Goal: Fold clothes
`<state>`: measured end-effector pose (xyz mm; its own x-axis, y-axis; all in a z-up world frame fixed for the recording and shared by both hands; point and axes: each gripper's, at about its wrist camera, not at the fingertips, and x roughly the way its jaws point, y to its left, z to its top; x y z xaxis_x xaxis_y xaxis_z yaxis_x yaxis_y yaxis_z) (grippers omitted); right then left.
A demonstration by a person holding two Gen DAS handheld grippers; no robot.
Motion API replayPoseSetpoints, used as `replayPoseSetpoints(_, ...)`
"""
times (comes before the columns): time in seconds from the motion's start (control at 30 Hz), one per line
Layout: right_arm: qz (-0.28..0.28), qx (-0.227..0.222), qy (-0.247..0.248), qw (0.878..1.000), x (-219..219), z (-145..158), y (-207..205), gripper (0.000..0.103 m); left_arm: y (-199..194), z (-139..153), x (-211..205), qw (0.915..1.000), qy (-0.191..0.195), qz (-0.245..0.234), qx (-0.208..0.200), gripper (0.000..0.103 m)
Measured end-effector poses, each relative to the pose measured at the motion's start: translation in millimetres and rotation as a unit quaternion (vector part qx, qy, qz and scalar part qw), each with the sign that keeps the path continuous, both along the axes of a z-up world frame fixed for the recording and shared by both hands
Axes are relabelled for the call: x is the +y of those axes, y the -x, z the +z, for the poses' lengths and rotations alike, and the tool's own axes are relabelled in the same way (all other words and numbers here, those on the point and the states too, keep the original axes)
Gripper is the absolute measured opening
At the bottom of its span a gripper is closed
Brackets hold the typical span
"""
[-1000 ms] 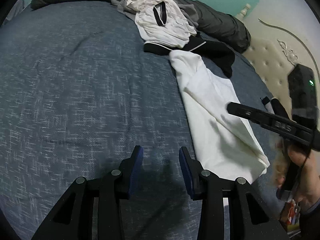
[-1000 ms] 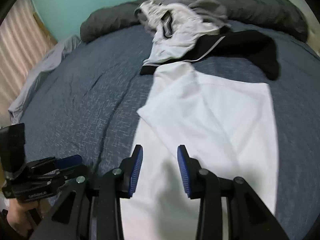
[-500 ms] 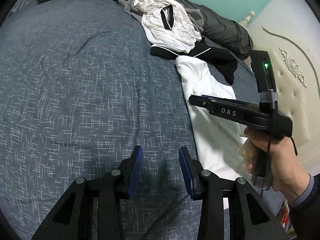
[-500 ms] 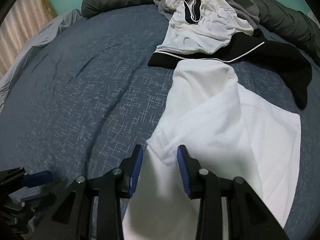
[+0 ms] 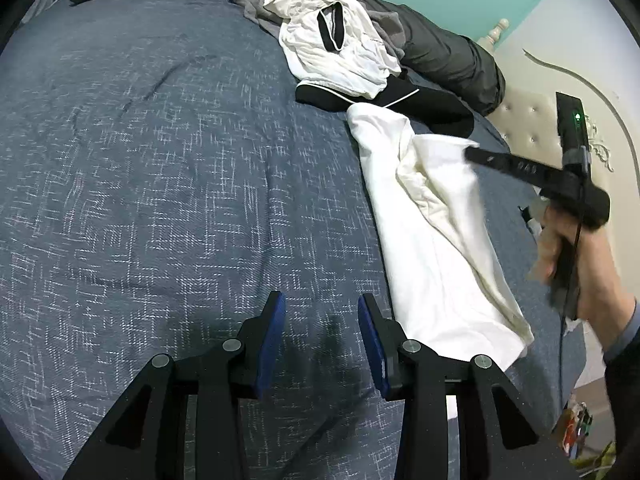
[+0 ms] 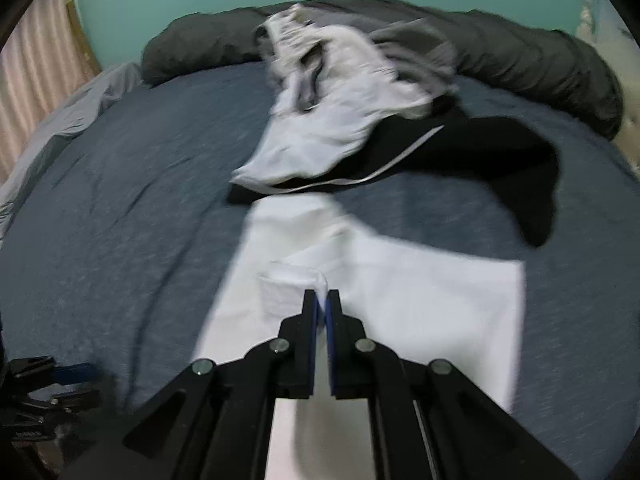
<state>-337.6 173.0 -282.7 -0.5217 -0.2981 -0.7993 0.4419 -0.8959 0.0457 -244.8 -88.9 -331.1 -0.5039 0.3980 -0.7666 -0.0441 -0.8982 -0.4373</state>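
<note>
White cloth, the garment (image 6: pixel 420 304), lies on the blue bedspread (image 5: pixel 160 184), its long axis running from the near edge toward the heap of clothes (image 5: pixel 332 40). The right gripper (image 6: pixel 321 300) has just closed, pinching a fold of it. The left gripper (image 5: pixel 320 320) hangs open over bare bedspread, nothing between its pads.

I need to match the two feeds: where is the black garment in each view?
Left wrist: the black garment lies upper right of centre, under the crumpled white top, above the flat white shirt.
Right wrist: it spreads across the upper right, sleeve trailing right.
Shared landmark: the dark grey duvet rolled behind it.
</note>
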Motion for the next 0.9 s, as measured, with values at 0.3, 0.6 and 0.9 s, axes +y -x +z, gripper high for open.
replayPoseSetpoints(0.3,-0.072,0.002,-0.035,0.997,69.6,7.8,50.7,0.004,3.0,-6.9,2.6,1.0,0.005,-0.003,-0.007,0.041)
replayPoseSetpoints(0.6,-0.083,-0.031,-0.052,0.995,87.6,-28.5,87.7,0.004,6.0,-10.2,2.6,0.9999,0.005,-0.007,-0.011,0.041)
replayPoseSetpoints(0.9,-0.134,-0.021,-0.033,0.99,108.5,-22.5,94.6,0.007,7.0,-10.1,1.3,0.9999,0.002,-0.007,-0.011,0.041)
